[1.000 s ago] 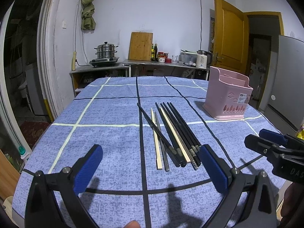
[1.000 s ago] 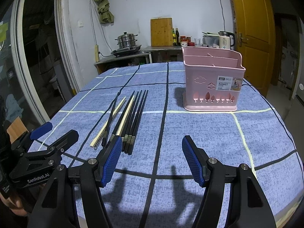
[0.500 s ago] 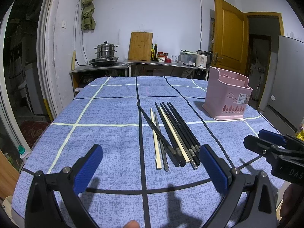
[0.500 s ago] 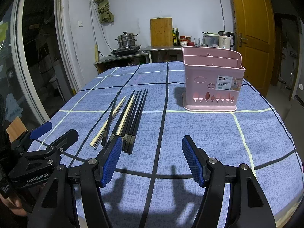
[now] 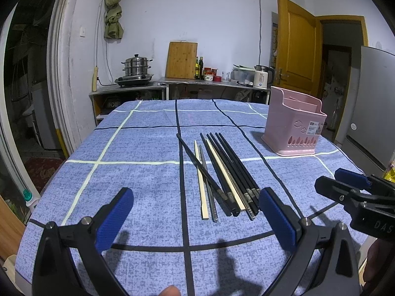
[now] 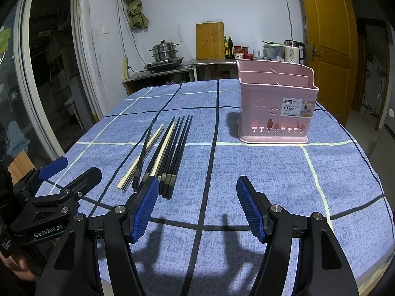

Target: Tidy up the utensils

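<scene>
Left wrist view: nothing has shifted since the earlier frames; chopsticks, basket and both grippers sit as before.

Chopsticks [image 5: 219,175] lie in a loose row on the blue checked cloth [image 5: 138,148], mostly black, two pale ones and a grey metal one among them. One black stick lies slantwise across a pale one. Their butt ends point toward the cameras.

Pink basket [image 6: 274,108] stands upright on the cloth, right of the chopsticks and well apart from them; dividers show inside, a label on its front.

Left gripper [image 5: 195,212]: jaws wide, holding nothing, above the cloth just short of the stick ends. Right gripper [image 6: 195,204]: jaws wide, empty, its left pad [image 6: 145,207] near the stick ends.
</scene>
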